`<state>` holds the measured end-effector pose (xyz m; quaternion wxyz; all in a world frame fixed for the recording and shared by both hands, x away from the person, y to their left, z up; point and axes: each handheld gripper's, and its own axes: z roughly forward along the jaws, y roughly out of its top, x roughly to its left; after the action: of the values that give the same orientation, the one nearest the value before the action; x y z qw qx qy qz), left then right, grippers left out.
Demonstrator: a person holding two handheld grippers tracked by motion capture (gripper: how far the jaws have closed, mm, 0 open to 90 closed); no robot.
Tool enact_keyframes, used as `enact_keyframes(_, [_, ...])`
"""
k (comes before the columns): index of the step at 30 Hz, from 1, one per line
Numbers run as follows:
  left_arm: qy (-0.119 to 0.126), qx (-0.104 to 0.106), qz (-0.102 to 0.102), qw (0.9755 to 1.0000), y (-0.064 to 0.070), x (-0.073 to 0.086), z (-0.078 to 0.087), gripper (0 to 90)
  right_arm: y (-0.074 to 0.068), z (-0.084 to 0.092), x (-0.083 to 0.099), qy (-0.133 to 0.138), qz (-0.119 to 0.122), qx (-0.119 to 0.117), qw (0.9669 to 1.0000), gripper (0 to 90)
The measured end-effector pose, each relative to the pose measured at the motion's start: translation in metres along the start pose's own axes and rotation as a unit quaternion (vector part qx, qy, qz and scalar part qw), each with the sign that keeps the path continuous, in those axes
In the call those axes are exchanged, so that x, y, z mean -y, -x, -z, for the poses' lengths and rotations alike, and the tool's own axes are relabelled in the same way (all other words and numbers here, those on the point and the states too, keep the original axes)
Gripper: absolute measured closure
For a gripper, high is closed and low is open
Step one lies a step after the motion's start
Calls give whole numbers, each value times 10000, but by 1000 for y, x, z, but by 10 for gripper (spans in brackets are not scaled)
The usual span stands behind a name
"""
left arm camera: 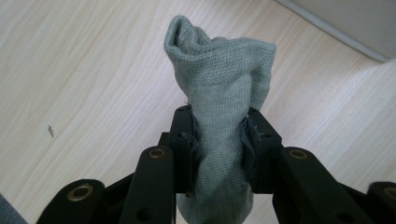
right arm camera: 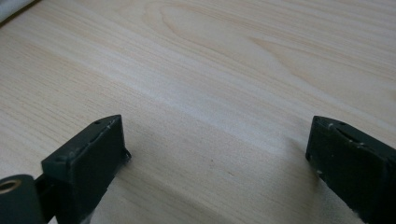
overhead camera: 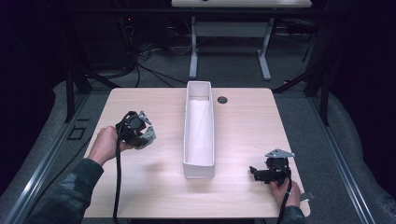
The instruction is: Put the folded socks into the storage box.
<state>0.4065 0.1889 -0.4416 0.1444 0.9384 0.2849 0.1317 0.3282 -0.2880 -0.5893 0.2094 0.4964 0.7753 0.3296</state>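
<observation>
A grey-green sock is pinched between the jaws of the left hand-held gripper, held above the bench left of the white bin. The right hand-held gripper is spread over bare bench.

The left hand-held gripper, raised on a bent forearm at the left, has its jaws clamped tight on what it carries, while the right hand-held gripper sits low with its jaws spread wide apart
</observation>
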Motion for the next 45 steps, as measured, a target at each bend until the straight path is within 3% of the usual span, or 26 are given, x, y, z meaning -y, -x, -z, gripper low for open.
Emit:
enact_keyframes(17, [179, -151, -407, 9989, 8, -34, 40, 686, 0, -1, 0, -25, 67, -52, 10000, 19])
enact_keyframes(31, [319, -181, -809, 9960, 24, -65, 56, 686, 0, -1, 0, -37, 71, -52, 10000, 14])
enact_keyframes(45, [276, -163, -1184, 9924, 45, -91, 60, 685, 0, -1, 0, -40, 72, -42, 10000, 13])
